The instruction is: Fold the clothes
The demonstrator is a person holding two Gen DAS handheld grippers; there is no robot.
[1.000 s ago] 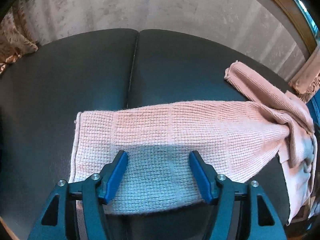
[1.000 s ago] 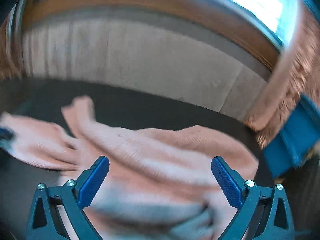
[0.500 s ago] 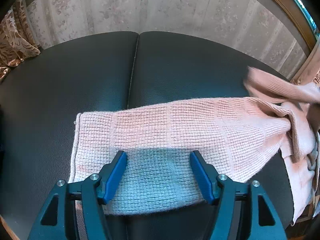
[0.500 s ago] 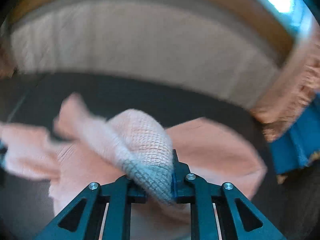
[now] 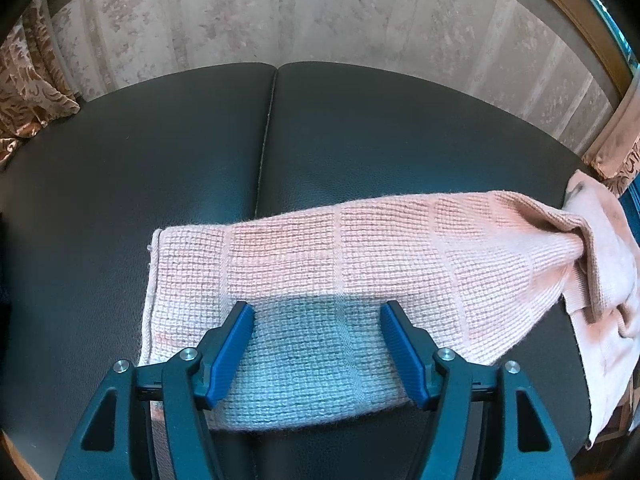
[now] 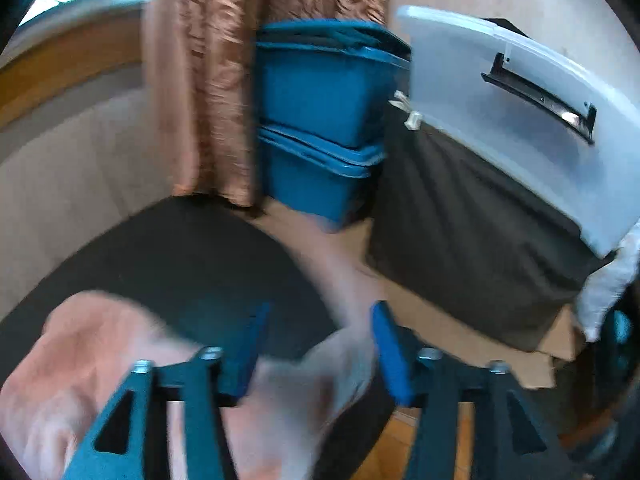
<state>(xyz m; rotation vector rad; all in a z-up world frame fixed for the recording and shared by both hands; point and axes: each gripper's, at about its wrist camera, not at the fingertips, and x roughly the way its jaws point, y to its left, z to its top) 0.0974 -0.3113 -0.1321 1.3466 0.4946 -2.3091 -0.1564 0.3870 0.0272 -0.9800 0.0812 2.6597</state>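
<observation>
Left wrist view: left gripper [image 5: 316, 344] has its jaws spread wide, gripping nothing, just above the near edge of the pink sweater [image 5: 360, 264]. The sweater lies stretched across the black cushion [image 5: 400, 132], w/ its right end bunched and hanging off the edge.

Right wrist view, v. blurred: right gripper [image 6: 316, 344] has its jaws apart; pink knit [image 6: 100, 360] smears under and between them, but no pinch is visible, so prob. nothing is held. Blue bins [image 6: 320, 120] and a clear box lid [image 6: 520, 120] sit beyond the cushion.

Risk: w/ neither claw gripping, the overhanging end's weight could drag the sweater off and undo the layout; a blind grab could catch one layer only.
</observation>
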